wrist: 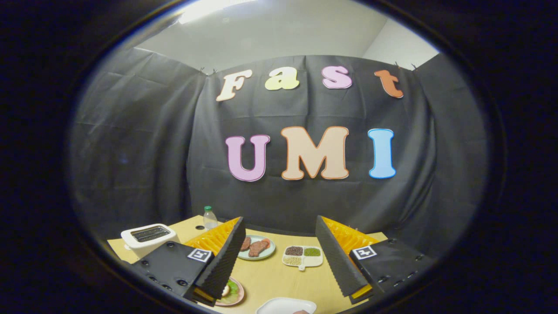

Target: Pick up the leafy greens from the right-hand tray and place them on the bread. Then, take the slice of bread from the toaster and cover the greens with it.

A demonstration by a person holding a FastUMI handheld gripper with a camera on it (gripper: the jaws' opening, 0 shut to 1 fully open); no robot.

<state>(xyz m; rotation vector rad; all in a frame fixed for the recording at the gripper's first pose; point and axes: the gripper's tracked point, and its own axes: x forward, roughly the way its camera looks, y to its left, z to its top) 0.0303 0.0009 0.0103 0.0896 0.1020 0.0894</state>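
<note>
Under the left finger: greens [234, 288] seemingly atop bread on plate [237, 300]; gripper [279, 272] wide open, empty.

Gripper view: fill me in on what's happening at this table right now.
A person's handheld gripper hovers above the wooden table, fingers spread wide and holding nothing. A small plate with what looks like greens on it sits by one finger. A plate of meat slices and a divided dish of grains lie beyond the fingers; the white toaster and a bottle stand off to the side.
</note>
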